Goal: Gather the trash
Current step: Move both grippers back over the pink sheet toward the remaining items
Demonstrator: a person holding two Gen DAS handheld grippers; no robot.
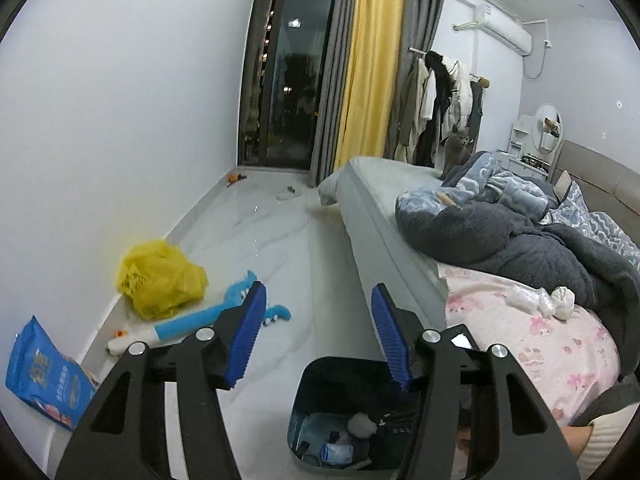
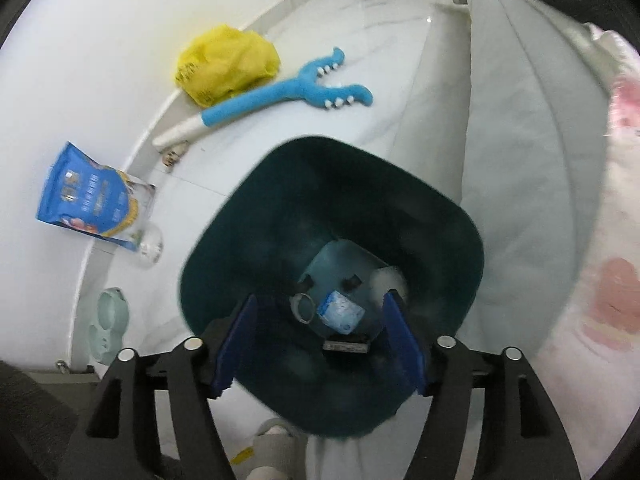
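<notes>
A dark teal trash bin (image 2: pixel 320 184) stands on the white floor beside the bed. My right gripper (image 2: pixel 320 300) hangs over its mouth, pointing down, jaws open and nothing between the blue pads. On the bin's bottom lie a blue-and-white wrapper (image 2: pixel 340 312), a small ring and a pale crumpled wad (image 2: pixel 386 278). In the left wrist view my left gripper (image 1: pixel 318 294) is held higher, above the bin (image 1: pixel 340 380), open and empty. Crumpled white trash (image 1: pixel 540 300) lies on the pink bedding to its right.
Along the wall lie a yellow plastic bag (image 1: pixel 160 280), a blue plush toy (image 1: pixel 208 316) and a blue packet (image 1: pixel 44 376). A pale green dish (image 2: pixel 108 324) sits by the skirting. A grey cat (image 1: pixel 456 148) sits on the bed (image 1: pixel 384 240). A slippered foot (image 2: pixel 272 440) is near the bin.
</notes>
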